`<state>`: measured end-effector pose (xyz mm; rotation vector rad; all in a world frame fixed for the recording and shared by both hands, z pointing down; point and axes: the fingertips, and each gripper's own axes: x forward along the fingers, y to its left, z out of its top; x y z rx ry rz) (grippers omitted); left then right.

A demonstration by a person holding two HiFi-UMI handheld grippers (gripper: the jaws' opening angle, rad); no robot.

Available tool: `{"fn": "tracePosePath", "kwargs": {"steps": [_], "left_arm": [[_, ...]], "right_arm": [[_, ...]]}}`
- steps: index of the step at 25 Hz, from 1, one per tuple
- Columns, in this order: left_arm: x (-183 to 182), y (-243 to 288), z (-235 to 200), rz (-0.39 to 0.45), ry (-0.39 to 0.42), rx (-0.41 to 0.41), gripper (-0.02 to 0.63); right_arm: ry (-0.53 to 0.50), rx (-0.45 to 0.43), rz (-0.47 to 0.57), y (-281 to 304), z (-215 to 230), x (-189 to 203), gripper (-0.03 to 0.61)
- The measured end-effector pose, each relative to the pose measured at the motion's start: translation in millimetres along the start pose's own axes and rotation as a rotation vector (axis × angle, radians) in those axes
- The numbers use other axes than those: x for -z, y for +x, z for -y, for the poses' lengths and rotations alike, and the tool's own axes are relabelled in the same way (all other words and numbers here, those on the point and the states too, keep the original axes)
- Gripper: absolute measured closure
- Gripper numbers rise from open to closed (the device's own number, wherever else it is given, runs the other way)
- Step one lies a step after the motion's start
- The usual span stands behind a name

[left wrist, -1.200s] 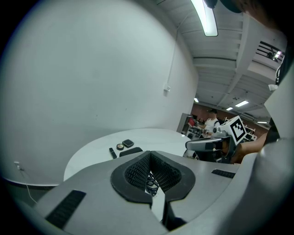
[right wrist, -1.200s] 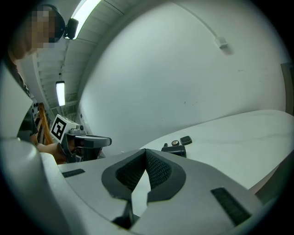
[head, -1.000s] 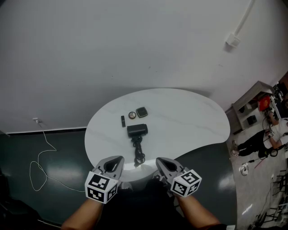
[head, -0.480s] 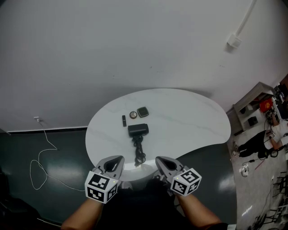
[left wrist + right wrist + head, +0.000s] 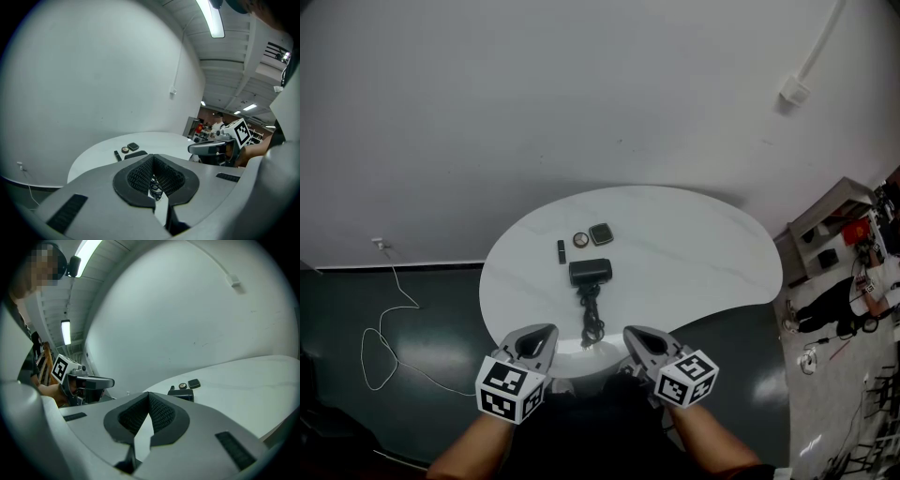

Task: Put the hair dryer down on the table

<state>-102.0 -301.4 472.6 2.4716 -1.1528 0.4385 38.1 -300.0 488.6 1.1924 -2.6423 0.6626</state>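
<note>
Cable (image 5: 365,354), thin and pale, loops over the dark floor at far left. Next comes the left gripper (image 5: 546,334), held at the near rim of the white table (image 5: 703,253); its jaws are pressed together with nothing between them, and its marker cube (image 5: 511,391) carries black-and-white square patterns, not lettering. Beyond it on the tabletop lie a small black stick-shaped item (image 5: 562,251), a round compact (image 5: 581,240) and a dark square case (image 5: 600,233), all too small for any label to be read. The black hair dryer (image 5: 590,272) rests flat on the table just near of these, apart from both grippers, with its bundled cord (image 5: 589,319) running toward the near edge. The right gripper (image 5: 634,335) hangs beside the cord's end, jaws likewise closed and empty. At far right stand a grey shelf unit (image 5: 830,225) and a person (image 5: 853,295).
</note>
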Motion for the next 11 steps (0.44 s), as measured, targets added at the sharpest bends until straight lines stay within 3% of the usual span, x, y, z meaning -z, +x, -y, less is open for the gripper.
{"fn": "tracePosePath", "kwargs": {"steps": [11], "left_arm": [[-3.2, 1.0, -4.1, 0.004, -0.007, -0.007, 0.603]], "right_arm": [[-0.008, -0.007, -0.017, 5.7, -0.3, 0.2, 0.571]]}}
